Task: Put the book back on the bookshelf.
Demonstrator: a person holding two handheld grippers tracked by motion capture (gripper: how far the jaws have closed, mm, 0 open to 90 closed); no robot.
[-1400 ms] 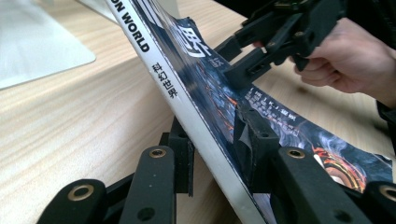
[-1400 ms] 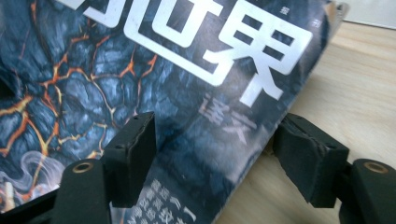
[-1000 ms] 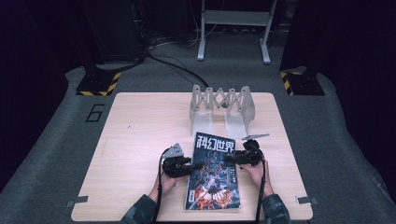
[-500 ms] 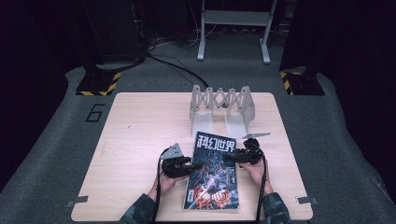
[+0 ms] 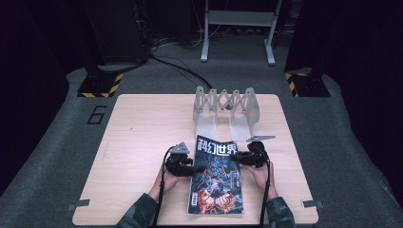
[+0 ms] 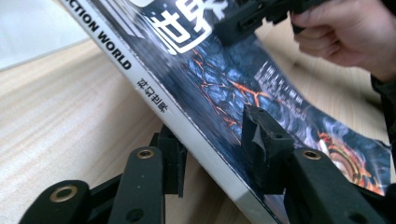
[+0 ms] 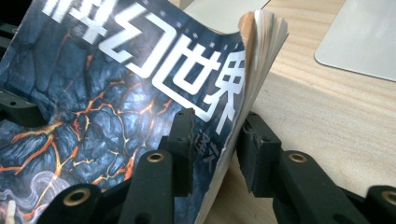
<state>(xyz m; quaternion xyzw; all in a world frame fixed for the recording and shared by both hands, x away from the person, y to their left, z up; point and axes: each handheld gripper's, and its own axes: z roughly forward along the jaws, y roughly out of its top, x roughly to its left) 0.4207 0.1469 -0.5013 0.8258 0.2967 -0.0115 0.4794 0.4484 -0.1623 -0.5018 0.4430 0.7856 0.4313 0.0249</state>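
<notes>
A person is standing at the near edge of the wooden table, working a magazine with a gripper in each hand. The magazine is lying lengthwise between the two tools, its dark cover with orange cracks and white lettering facing up, its top end pointing toward the grey metal rack that is standing just beyond the grippers.

The left gripper is coming in at the spine edge. In the left gripper view the white spine is sitting between its two black fingers, one above the cover and one beneath; the jaws have just been easing apart, and a sliver of space seems to be showing on the lower side, so it is straddling the edge rather than biting it.

The right gripper is coming in at the open page edge, opposite the left one. Its jaws have just been closing, and its fingers are sitting on either side of the fanned pages, which are lifting and curling up off the table there. Whether the pads are truly pressing the paper I cannot tell.
</notes>
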